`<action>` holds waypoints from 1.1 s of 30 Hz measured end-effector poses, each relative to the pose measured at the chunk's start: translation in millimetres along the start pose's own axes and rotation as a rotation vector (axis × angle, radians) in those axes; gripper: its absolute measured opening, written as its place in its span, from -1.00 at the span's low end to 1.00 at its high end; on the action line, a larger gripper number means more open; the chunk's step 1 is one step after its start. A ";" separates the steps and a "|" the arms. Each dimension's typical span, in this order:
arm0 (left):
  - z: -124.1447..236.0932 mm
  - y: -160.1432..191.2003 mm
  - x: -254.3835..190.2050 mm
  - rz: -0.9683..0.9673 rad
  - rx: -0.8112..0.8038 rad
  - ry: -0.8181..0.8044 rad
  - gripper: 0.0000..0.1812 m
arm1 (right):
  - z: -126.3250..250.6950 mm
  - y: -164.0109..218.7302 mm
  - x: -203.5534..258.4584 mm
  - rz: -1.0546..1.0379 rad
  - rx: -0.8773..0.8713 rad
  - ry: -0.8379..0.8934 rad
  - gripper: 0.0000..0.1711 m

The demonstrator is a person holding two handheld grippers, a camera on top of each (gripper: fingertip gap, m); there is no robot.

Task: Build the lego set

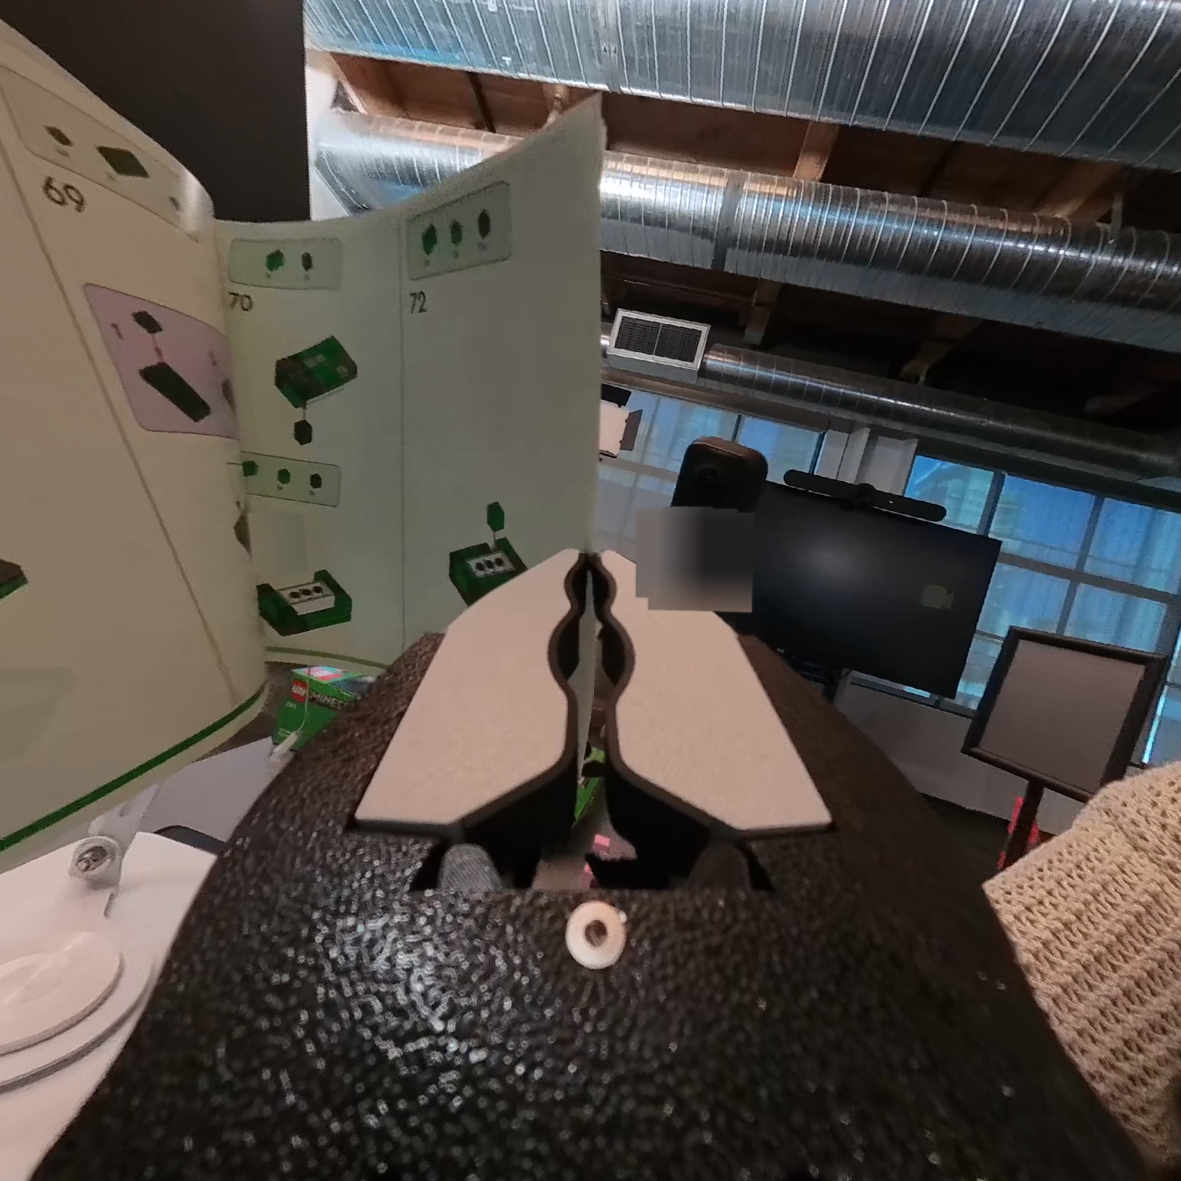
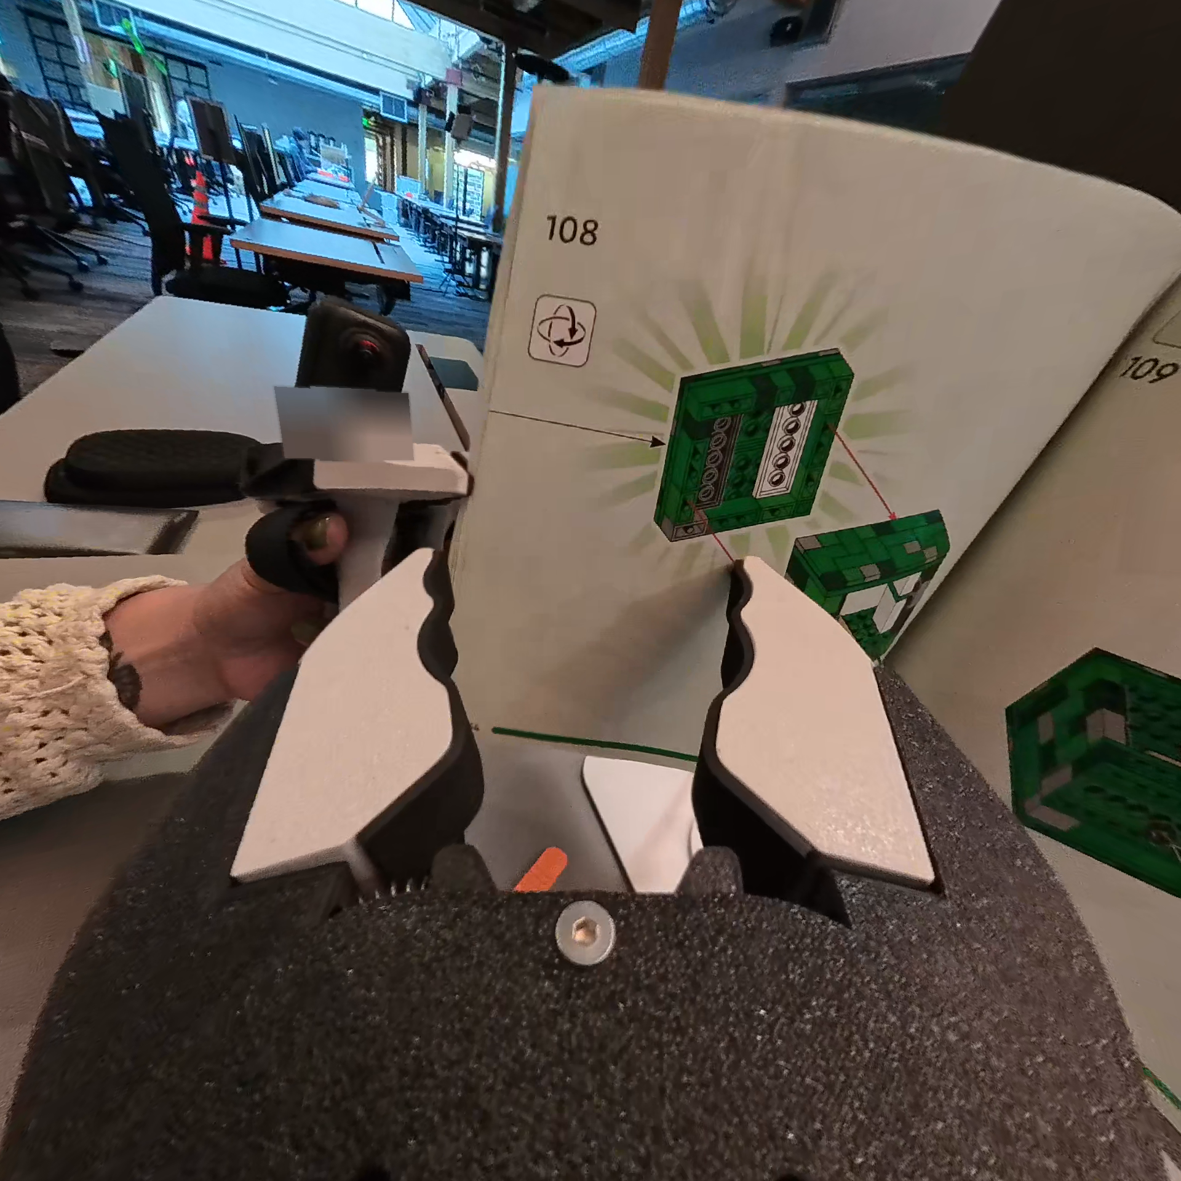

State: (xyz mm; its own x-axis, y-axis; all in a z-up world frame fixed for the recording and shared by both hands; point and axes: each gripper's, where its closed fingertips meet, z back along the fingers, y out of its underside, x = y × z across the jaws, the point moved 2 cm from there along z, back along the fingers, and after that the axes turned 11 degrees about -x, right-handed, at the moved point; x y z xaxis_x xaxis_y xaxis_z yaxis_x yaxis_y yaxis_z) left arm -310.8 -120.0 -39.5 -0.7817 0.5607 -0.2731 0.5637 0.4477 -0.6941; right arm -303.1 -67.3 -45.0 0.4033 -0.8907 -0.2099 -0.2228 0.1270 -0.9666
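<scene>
Lego instruction booklet [image 1: 498,383] is held up off the table, open, w/ pages fanned. Left gripper [image 1: 589,562] has its jaws pinched together on the edge of one page, which stands upright between the fingers and rises above the tips. To the left of those jaws the page's printed side shows green build diagrams; further left another page curves toward the camera. Below-left of the jaws, a green lego box [image 1: 319,700] sits low behind the booklet, partly hidden. Right of the jaws, background only: a dark monitor [image 1: 869,594] and a framed board [image 1: 1067,716]; a knit sleeve [image 1: 1099,946] shows at the lower right edge.

Right gripper [image 2: 591,559] has jaws wide apart, holding nothing. A booklet page w/ green diagrams stands just beyond and between the fingers; can't tell if the tips touch it. Low between the fingers, a white card [image 2: 645,811] and an orange piece [image 2: 543,869] lie on the grey table [image 2: 192,358]. Left of these jaws, the person's hand [image 2: 223,639] in a knit sleeve grips the left gripper's handle, its tip at the page edge.
</scene>
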 end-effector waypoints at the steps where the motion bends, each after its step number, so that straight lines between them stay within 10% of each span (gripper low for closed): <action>1: -0.8 1.6 -1.1 0.001 0.007 0.007 -1.00 | 1.0 -0.3 -0.4 -0.005 -0.004 -0.002 -0.04; 33: 10.0 -20.9 8.8 -0.079 -0.045 -0.079 -1.00 | 85.0 -18.2 -83.8 0.039 -0.098 0.521 -0.15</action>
State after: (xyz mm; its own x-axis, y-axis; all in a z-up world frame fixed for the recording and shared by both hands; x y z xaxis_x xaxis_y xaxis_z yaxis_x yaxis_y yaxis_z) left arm -332.2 -131.3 -34.1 -0.8415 0.4669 -0.2719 0.5100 0.5202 -0.6850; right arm -257.3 42.1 -22.3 -0.0958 -0.9882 -0.1199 -0.3207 0.1447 -0.9361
